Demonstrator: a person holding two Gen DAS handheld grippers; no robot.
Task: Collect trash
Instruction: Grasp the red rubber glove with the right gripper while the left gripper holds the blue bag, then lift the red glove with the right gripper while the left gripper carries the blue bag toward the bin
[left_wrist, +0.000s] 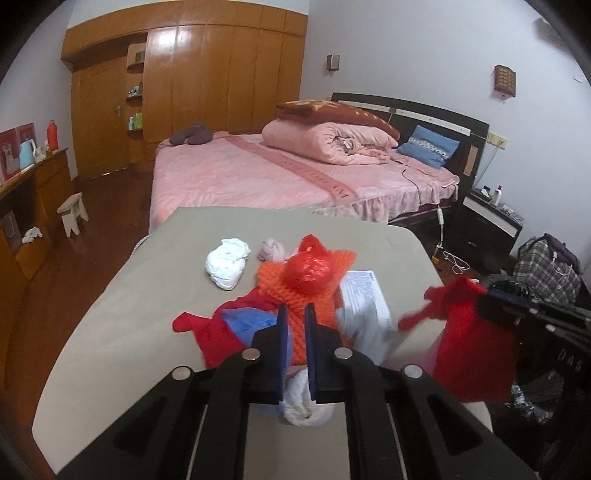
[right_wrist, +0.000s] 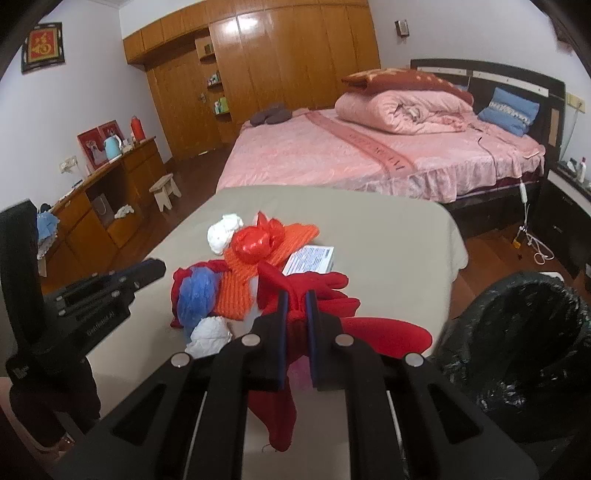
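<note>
A pile of trash lies on the beige table (left_wrist: 147, 314). It holds an orange net (left_wrist: 273, 288), a red plastic ball (left_wrist: 308, 273), a blue wad (left_wrist: 247, 325), white wads (left_wrist: 227, 266) and a printed white pack (left_wrist: 364, 299). My left gripper (left_wrist: 295, 308) hangs over the near end of the pile, jaws almost together. I see nothing pinched between them, only the net behind. A white wad (left_wrist: 303, 402) lies under it. My right gripper (right_wrist: 295, 295) is shut on a red cloth (right_wrist: 325, 336), which hangs off the table edge.
A bin lined with a black bag (right_wrist: 517, 332) stands at the right of the table. Behind the table is a pink bed (right_wrist: 332, 155) and a wooden wardrobe (right_wrist: 288, 55). A dresser (right_wrist: 110, 206) and a small stool (right_wrist: 166, 190) are on the left, a nightstand (left_wrist: 491, 221) on the right.
</note>
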